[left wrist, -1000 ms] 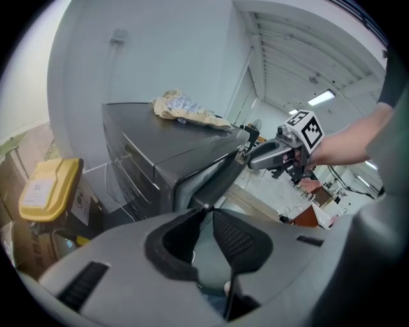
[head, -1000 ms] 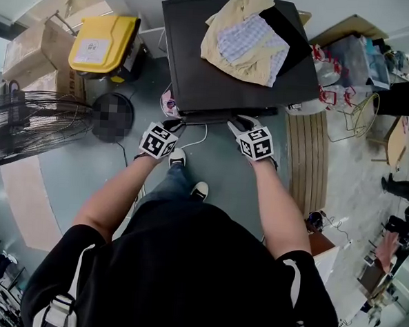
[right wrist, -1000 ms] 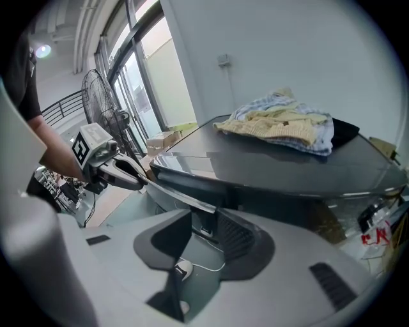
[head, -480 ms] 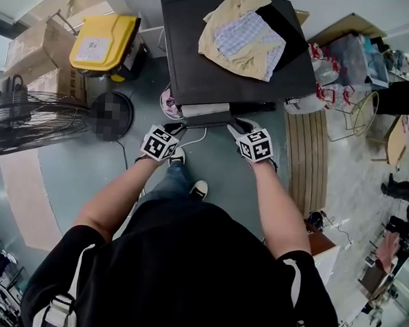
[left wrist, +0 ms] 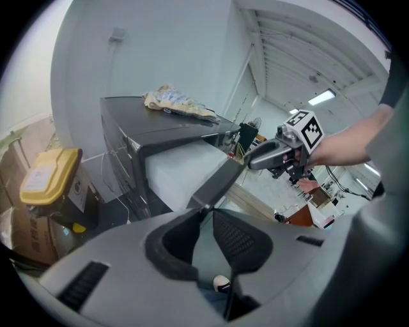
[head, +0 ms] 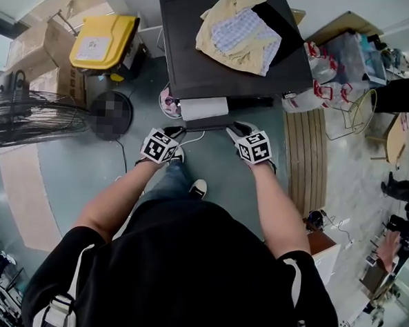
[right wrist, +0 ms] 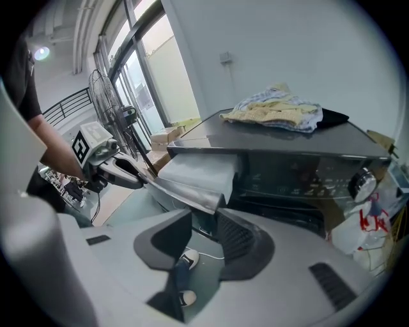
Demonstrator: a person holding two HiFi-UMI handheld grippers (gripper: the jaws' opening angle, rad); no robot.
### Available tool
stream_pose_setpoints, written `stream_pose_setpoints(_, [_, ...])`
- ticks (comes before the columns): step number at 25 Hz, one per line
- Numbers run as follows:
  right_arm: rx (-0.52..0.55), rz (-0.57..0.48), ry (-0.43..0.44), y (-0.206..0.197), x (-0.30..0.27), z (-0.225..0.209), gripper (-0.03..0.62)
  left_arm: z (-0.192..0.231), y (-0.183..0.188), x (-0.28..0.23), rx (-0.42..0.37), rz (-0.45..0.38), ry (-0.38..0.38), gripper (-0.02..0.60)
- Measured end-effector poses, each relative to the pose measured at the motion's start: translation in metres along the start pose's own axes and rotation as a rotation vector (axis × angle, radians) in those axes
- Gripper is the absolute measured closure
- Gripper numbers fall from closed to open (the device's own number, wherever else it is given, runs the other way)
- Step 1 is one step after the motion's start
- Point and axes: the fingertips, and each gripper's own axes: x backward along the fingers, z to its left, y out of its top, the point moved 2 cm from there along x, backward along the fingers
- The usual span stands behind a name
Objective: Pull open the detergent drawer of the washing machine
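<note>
A dark washing machine [head: 217, 70] stands ahead of me, with a heap of cloth [head: 240, 30] on its lid. Its detergent drawer [head: 203, 108], white with a dark front panel [left wrist: 220, 182], sticks out toward me. My left gripper [head: 177, 131] is shut on the panel's left end, which sits between its jaws in the left gripper view [left wrist: 208, 211]. At the panel's right end my right gripper [head: 232, 129] is shut on it too; the right gripper view shows that end [right wrist: 192, 198] between its pads [right wrist: 233, 239]. Each gripper view shows the other gripper at the far end.
A yellow-lidded bin [head: 101, 42] and cardboard boxes stand left of the machine, with a large wire fan [head: 27, 117] further left. Bags [head: 312, 93] and a slatted wooden board [head: 305, 158] lie to the right. My shoes [head: 199, 189] are on the floor below the drawer.
The drawer has slid further out of the machine, and more of its white body shows. Both grippers have drawn back toward me with its front panel.
</note>
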Motion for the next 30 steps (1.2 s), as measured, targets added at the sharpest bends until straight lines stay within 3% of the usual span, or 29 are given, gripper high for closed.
stream_pose_setpoints(30, [0.007,0.017,0.012,-0.048,0.029,0.025,0.473,-0.050,-0.037,0.009,-0.001,0.016,0.005,0.508])
